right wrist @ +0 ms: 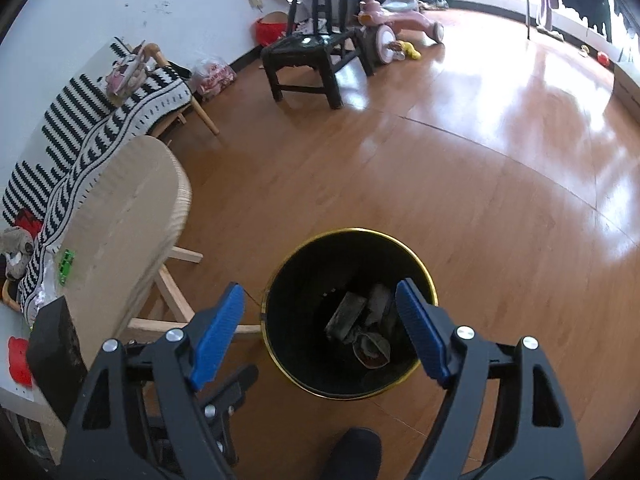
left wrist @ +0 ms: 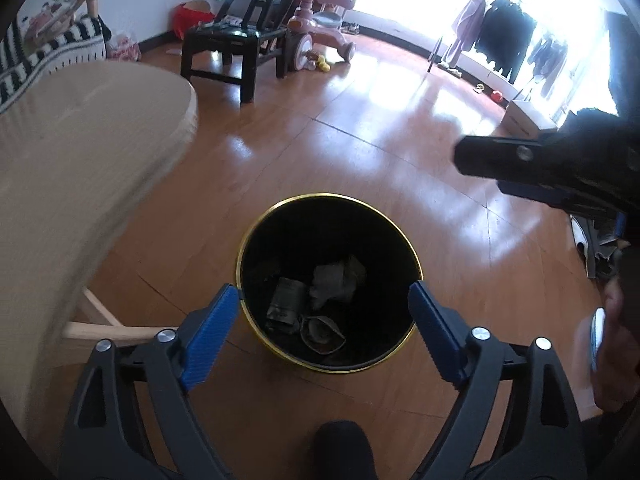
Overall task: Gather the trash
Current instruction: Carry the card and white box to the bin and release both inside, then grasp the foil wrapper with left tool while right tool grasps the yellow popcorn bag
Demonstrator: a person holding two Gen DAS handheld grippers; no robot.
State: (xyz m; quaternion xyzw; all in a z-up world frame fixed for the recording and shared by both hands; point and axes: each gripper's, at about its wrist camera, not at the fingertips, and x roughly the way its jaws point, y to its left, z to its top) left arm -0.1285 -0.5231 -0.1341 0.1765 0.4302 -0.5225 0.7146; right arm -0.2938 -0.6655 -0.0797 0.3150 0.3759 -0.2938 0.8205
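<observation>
In the left wrist view, the left gripper (left wrist: 324, 300) fills the bottom of the frame with its blue-padded jaws spread wide apart and nothing between them; through the gap, at lower centre, stands a black trash bin (left wrist: 256, 240) with a gold rim on the wooden floor (left wrist: 360, 140). Inside the bin lie a crumpled grey paper (left wrist: 338, 276), a dark flattened packet (left wrist: 286, 300) and a brownish crumpled wrapper (left wrist: 322, 334). A pale round table (left wrist: 80, 152) takes up the left side, a black wooden chair (left wrist: 236, 44) and a pink tricycle (left wrist: 320, 28) sit at upper centre, and clothes hang on a rack (left wrist: 504, 36) against the bright window at upper right. At the right edge part of the other gripper's dark body (left wrist: 560, 160) juts in, with a hand (left wrist: 616, 344) below it. In the right wrist view, the right gripper (right wrist: 320, 306) likewise has its jaws standing apart and empty, its right pad overlapping the bin's (right wrist: 296, 272) opening at lower centre. The same scraps lie at the bin's bottom. The round table (right wrist: 132, 208) is at left with a small green toy (right wrist: 66, 266) on it, a black-and-white striped blanket (right wrist: 80, 128) is draped behind, and the black chair (right wrist: 316, 52) and tricycle (right wrist: 392, 20) are at top centre.
</observation>
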